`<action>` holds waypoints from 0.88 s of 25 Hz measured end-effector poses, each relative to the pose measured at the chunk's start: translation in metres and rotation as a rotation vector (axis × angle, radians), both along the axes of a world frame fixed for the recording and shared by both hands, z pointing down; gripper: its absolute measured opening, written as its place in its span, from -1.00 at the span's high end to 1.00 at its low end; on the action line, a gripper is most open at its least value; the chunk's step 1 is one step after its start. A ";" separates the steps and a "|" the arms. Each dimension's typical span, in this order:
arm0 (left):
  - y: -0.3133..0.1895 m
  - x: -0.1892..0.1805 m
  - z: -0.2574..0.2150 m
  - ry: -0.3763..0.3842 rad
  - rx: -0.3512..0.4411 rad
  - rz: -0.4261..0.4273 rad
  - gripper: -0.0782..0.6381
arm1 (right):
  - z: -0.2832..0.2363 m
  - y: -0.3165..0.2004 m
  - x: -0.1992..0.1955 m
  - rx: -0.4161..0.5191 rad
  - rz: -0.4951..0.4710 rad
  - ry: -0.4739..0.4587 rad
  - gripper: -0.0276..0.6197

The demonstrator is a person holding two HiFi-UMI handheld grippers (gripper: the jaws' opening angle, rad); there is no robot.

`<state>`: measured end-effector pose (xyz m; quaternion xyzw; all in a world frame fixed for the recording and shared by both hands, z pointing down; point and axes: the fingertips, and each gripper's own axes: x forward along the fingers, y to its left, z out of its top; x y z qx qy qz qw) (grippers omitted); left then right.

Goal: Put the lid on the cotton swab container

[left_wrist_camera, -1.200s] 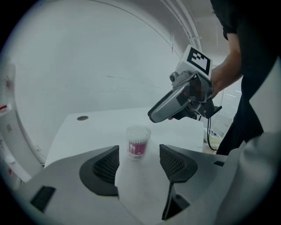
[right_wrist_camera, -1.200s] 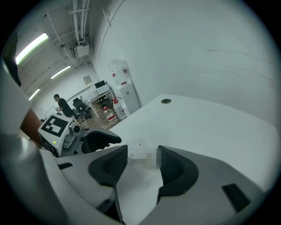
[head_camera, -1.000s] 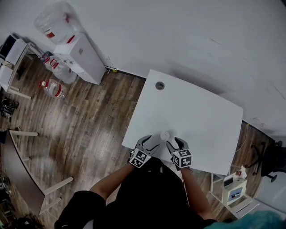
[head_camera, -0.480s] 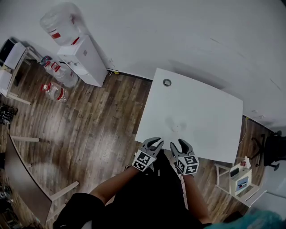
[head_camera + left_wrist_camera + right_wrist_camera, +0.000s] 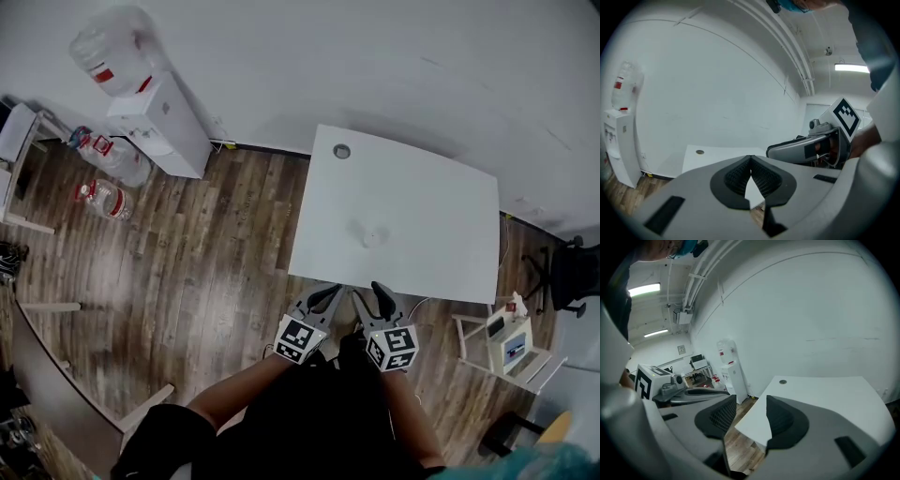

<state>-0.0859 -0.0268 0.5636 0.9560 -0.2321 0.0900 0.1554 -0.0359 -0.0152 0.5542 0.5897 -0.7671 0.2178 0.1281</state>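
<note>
Wood floor (image 5: pixel 187 253) lies along the table's left side and past its near edge. The table (image 5: pixel 431 202) is white and nearly bare. A water dispenser (image 5: pixel 164 117) stands off the table's far left corner.

Both grippers hang just off the table's near edge, side by side, pointing across the top. My left gripper (image 5: pixel 330 294) has just been closing its jaws. The pads now meet with nothing between them. My right gripper (image 5: pixel 375 300) has its jaws moderately apart. Only the table's corner and the floor show through the gap, so it carries nothing either.

The container (image 5: pixel 372 236) sits on the table, near the near edge and left of the table's middle. From above it is a small pale round shape, so I judge it stands upright, with no long side to line up on. It is too small for me to tell whether the lid is on. I see no loose lid on the table, so the job may already be done. The container lies almost straight ahead of the right gripper and further across from the left, which makes the right the nearer for any reach.

A round hole (image 5: pixel 341 151) sits by the table's far left corner.
</note>
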 end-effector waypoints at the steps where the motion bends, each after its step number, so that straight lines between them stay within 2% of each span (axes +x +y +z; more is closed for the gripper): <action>1: 0.004 0.000 -0.006 0.013 0.002 -0.008 0.75 | -0.005 0.004 -0.001 0.014 0.007 0.007 0.27; 5: 0.027 0.009 -0.027 0.045 -0.004 -0.038 0.75 | -0.027 0.026 0.009 0.073 0.036 0.002 0.29; 9: 0.053 0.030 -0.054 0.070 0.067 -0.100 0.75 | -0.043 0.057 0.038 0.121 0.117 0.002 0.35; 11: 0.070 0.042 -0.064 0.070 0.088 -0.127 0.75 | -0.050 0.077 0.049 0.148 0.143 -0.006 0.48; 12: 0.080 0.049 -0.066 0.066 0.084 -0.136 0.75 | -0.056 0.087 0.054 0.166 0.148 -0.012 0.62; 15: 0.114 0.070 -0.070 0.061 0.059 -0.158 0.75 | -0.072 0.122 0.065 0.219 0.149 0.001 0.79; 19: 0.163 0.096 -0.075 0.052 0.096 -0.172 0.75 | -0.077 0.165 0.079 0.254 0.122 0.068 0.80; 22: 0.194 0.108 -0.080 0.047 0.121 -0.188 0.75 | -0.077 0.197 0.091 0.268 0.116 0.078 0.80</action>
